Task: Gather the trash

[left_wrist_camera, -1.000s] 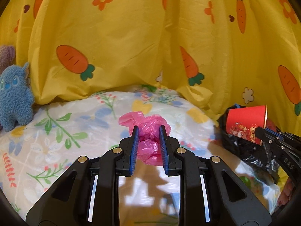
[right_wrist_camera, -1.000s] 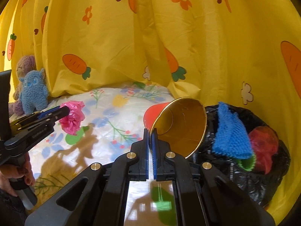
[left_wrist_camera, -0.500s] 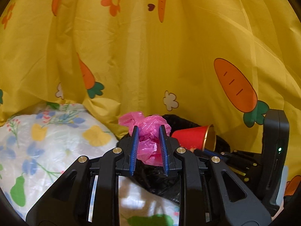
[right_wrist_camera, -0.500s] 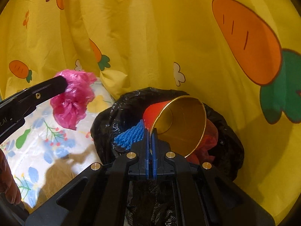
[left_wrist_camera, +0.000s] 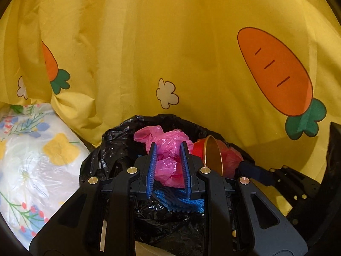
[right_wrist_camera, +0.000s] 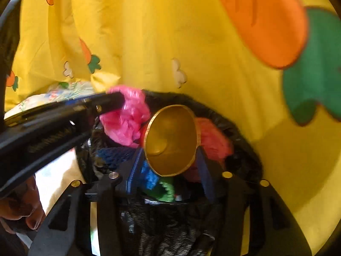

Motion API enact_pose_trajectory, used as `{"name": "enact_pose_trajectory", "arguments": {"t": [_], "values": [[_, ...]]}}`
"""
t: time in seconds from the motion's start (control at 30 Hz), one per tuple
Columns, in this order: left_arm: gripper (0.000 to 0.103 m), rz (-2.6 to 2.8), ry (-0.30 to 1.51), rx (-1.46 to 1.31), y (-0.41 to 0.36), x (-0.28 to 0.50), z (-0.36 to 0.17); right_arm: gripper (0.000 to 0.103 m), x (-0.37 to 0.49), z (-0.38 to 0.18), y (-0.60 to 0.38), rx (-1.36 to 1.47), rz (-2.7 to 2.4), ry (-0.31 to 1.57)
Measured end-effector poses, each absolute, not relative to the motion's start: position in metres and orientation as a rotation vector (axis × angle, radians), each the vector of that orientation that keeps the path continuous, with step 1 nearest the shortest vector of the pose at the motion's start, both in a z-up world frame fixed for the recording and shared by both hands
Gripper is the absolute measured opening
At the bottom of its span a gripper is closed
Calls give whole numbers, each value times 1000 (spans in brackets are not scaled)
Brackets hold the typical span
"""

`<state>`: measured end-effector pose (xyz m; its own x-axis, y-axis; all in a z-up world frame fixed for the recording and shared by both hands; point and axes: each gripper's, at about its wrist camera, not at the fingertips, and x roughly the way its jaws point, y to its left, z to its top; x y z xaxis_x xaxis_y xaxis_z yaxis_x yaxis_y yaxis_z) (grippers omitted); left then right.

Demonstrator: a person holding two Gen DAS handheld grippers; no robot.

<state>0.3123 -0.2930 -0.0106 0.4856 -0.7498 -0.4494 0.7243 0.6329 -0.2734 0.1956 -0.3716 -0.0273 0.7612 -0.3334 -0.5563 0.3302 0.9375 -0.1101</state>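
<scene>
My left gripper (left_wrist_camera: 168, 162) is shut on a crumpled pink plastic bag (left_wrist_camera: 168, 147) and holds it over the mouth of a black trash bag (left_wrist_camera: 119, 140). In the right wrist view the same pink bag (right_wrist_camera: 125, 119) hangs at the tip of the left gripper (right_wrist_camera: 110, 102). My right gripper (right_wrist_camera: 169, 151) has its jaws opening. A red paper cup with a gold inside (right_wrist_camera: 170, 138) sits loose between the jaws over the trash bag (right_wrist_camera: 240, 132), and the pads stand off its rim. The cup (left_wrist_camera: 211, 155) also shows in the left wrist view.
Inside the trash bag lie a blue knitted piece (left_wrist_camera: 181, 202), a red crumpled wrapper (right_wrist_camera: 213, 138) and something green (right_wrist_camera: 166, 189). Yellow carrot-print fabric (left_wrist_camera: 191, 53) hangs close behind. A floral sheet (left_wrist_camera: 32, 160) spreads to the left. A person's hand (right_wrist_camera: 25, 209) is at the lower left.
Both grippers swung right from the floral sheet to over the black trash bag. The right jaws, shut on the cup's rim before, have parted. The left still grips the pink bag.
</scene>
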Motion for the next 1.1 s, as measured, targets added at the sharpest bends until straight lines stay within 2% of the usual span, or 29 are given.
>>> {"name": "enact_pose_trajectory", "arguments": {"t": [0.1,0.13,0.2,0.23,0.27,0.4,0.43,0.47,0.5,0.63,0.77,0.87,1.0,1.1], "values": [[22,-889,623,-42,-300,318,-20,56,185,-24,-375,14,-365,587],[26,-876,640,-34,-301,321,-23,57,186,-24,-380,16,-368,583],[37,-864,670,-17,-305,323,-29,57,184,-23,-383,24,-374,570],[47,-856,680,-25,-305,325,-32,57,186,-22,-384,17,-382,575],[51,-853,693,-35,-304,328,-35,57,188,-21,-384,11,-386,575],[52,-858,681,-7,-300,322,-36,57,186,-17,-382,-10,-389,571],[62,-856,677,-12,-298,321,-34,57,185,-16,-382,-12,-393,569],[76,-850,665,-24,-294,319,-30,57,184,-16,-382,-11,-398,566],[80,-845,642,-41,-288,316,-26,58,181,-14,-383,-1,-400,557],[85,-839,603,-115,-267,313,-14,64,175,-14,-381,19,-402,537],[88,-767,551,-123,-241,303,-2,64,169,-11,-374,25,-379,529],[96,-672,484,-95,-213,284,6,73,164,-7,-365,39,-358,500],[97,-529,444,-63,-174,256,14,87,153,-1,-349,64,-339,456],[97,-416,406,-20,-149,231,21,89,146,1,-336,66,-338,432]]}}
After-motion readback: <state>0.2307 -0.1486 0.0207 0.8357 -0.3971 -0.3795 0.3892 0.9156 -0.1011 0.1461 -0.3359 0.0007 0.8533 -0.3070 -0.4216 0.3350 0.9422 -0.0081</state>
